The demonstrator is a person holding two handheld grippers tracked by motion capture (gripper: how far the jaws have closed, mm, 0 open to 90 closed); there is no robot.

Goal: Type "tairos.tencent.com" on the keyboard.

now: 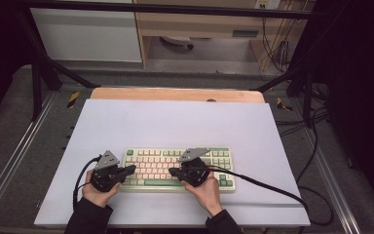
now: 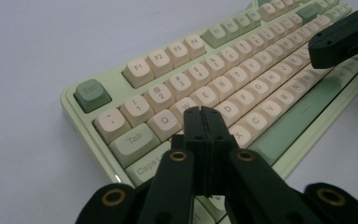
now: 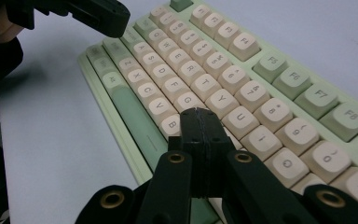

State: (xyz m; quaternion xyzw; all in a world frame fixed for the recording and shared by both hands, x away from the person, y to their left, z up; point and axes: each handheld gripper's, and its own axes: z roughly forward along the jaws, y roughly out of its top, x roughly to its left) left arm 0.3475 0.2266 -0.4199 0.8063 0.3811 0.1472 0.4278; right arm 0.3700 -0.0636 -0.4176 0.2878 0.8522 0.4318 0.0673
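A pale green keyboard (image 1: 175, 168) with cream and green keys lies on the white mat near the front edge. My left gripper (image 1: 130, 168) sits over the keyboard's left end, jaws pressed together with nothing between them; in the left gripper view its tip (image 2: 201, 112) hovers over the keyboard (image 2: 223, 88) near the A and S keys. My right gripper (image 1: 173, 171) is over the middle of the keyboard, also shut and empty; in the right gripper view its tip (image 3: 199, 113) stands by the H and N keys of the keyboard (image 3: 242, 88). Whether either tip touches a key I cannot tell.
The white mat (image 1: 175, 126) covers a wooden table (image 1: 175, 94). Black cables (image 1: 272, 187) trail from both grippers across the mat. A metal frame (image 1: 44, 68) and dark floor surround the table; shelving stands behind it.
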